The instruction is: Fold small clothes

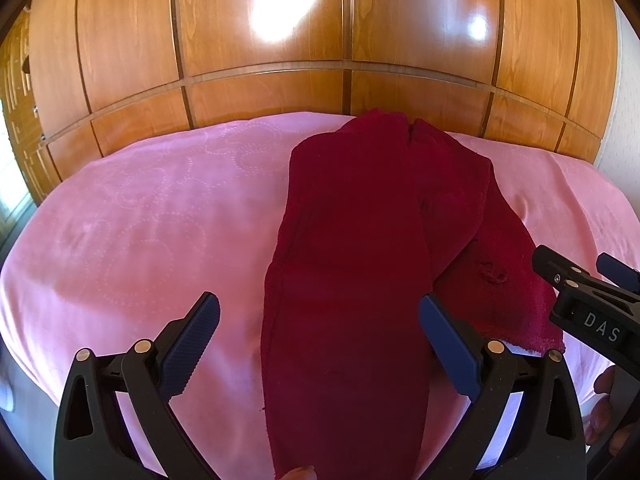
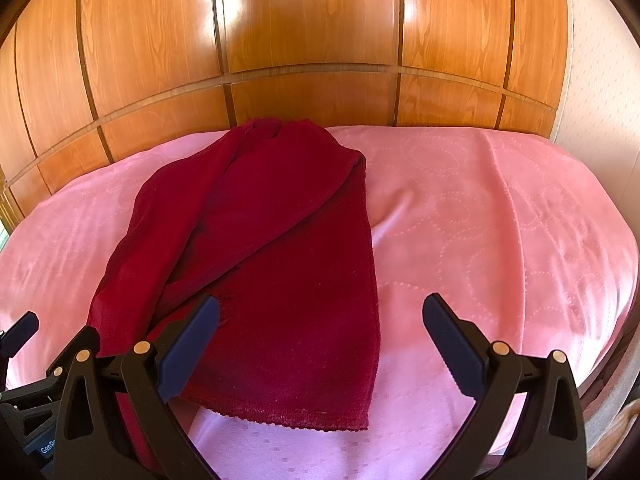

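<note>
A dark red velvety garment point(image 1: 348, 220), like small trousers with two long legs, lies lengthwise on the pink bedspread point(image 1: 140, 220). Its legs overlap, and the far end is bunched near the wooden panels. My left gripper point(image 1: 319, 308) hovers open over the near part of the left leg, holding nothing. In the right wrist view the garment point(image 2: 280, 240) shows a stitched hem point(image 2: 296, 420) at the near end. My right gripper point(image 2: 322, 308) stands open above that hem's right side, empty. It also appears at the right edge of the left wrist view as the right gripper point(image 1: 572, 260).
Glossy wooden panels point(image 1: 280, 80) rise right behind the bed. The pink bedspread point(image 2: 500, 220) spreads wide on both sides of the garment, with a soft crease to its right. A fingertip point(image 1: 300, 472) shows at the bottom edge, and a hand point(image 1: 604, 400) at the lower right.
</note>
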A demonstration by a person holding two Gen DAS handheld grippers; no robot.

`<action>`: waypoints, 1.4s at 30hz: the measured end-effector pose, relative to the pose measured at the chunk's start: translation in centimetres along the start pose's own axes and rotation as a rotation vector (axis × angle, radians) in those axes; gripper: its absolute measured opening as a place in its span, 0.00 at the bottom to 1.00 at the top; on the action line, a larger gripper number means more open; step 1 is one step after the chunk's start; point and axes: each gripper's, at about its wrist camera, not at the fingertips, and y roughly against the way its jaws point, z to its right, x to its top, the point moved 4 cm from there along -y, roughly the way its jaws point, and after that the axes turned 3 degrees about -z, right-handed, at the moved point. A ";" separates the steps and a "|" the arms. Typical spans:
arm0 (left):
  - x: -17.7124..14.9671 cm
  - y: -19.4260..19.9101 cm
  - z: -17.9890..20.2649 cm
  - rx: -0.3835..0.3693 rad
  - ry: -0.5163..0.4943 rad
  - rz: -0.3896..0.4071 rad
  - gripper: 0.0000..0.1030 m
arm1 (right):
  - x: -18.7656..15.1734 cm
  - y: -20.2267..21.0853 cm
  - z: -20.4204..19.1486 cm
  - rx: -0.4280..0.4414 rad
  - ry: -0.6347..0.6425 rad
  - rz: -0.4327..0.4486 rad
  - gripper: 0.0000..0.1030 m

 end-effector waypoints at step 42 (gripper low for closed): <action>-0.6 -0.7 -2.4 -0.364 0.033 -0.095 0.07 | 3.9 -11.1 -3.2 0.506 -0.201 -0.280 0.39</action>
